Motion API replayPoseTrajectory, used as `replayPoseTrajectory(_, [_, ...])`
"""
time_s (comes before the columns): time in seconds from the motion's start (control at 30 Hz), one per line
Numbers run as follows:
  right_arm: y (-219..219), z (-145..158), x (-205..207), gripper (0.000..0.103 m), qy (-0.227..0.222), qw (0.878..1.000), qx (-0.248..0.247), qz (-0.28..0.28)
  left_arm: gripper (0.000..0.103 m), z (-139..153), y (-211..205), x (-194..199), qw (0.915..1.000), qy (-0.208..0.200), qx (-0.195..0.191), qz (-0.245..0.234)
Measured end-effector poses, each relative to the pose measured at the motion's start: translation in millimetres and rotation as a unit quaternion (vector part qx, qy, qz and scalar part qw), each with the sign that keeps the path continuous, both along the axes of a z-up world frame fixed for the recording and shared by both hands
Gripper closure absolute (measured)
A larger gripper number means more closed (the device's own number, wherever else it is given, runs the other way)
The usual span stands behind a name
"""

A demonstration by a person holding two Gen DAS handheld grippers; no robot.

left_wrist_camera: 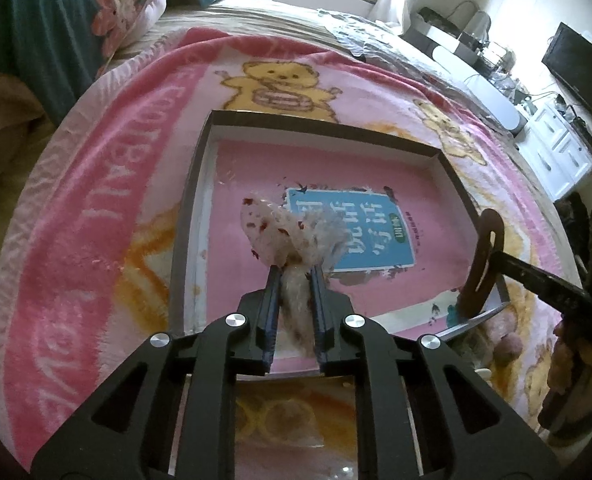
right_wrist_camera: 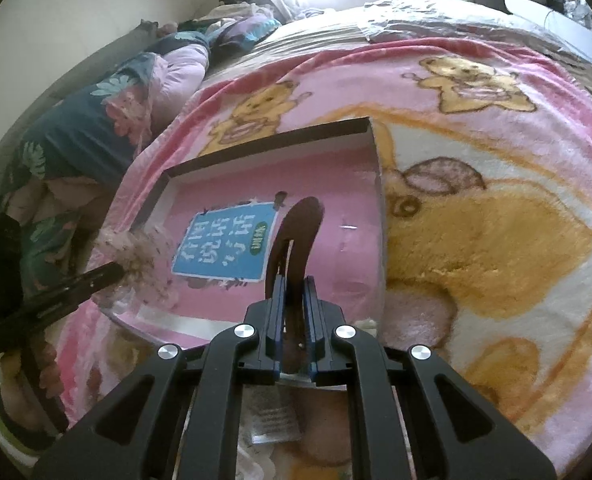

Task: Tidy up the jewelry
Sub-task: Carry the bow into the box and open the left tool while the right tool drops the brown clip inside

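A shallow box (left_wrist_camera: 328,124) with a dark rim, a pink floor and a blue label (left_wrist_camera: 360,232) lies on the bed. My left gripper (left_wrist_camera: 294,270) is shut on a fluffy white hair tie with red flecks (left_wrist_camera: 271,228), held over the box's left half. My right gripper (right_wrist_camera: 294,280) is shut on a curved brown hair clip (right_wrist_camera: 302,224), which stands upright over the box (right_wrist_camera: 279,136) near its right side. The left wrist view also shows the brown clip (left_wrist_camera: 480,256) by the box's right wall. In the right wrist view, the hair tie (right_wrist_camera: 143,256) is at the left.
A pink blanket with yellow bears (left_wrist_camera: 127,184) covers the bed under the box. A metal clip (left_wrist_camera: 468,322) and small pinkish pieces (left_wrist_camera: 508,344) lie by the box's near right corner. A dark floral quilt (right_wrist_camera: 95,120) is bunched at the left; a white cabinet (left_wrist_camera: 556,148) stands far right.
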State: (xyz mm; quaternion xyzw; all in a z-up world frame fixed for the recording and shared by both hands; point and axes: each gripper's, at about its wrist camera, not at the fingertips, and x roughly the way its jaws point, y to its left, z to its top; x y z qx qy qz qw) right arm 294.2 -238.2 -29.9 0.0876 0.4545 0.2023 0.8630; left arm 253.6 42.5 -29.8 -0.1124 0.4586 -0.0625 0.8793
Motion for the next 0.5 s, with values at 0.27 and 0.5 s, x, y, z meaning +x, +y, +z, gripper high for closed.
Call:
replayPoseTrajectory(0.27, [-9.8,-6.1,2.9,0.089,-0.006,1.000,0.004,-0.018,0.081,-5.1,1.9,-0.9,0.9999,0.005,0.002,0.011])
replayPoseTrajectory(0.5, [-19.2,3.7,-4.1,0.059,-0.031,0.999,-0.002,-0.031,0.062,1.3,6.9,-11.9,0.9996,0.001,0.004,0.027])
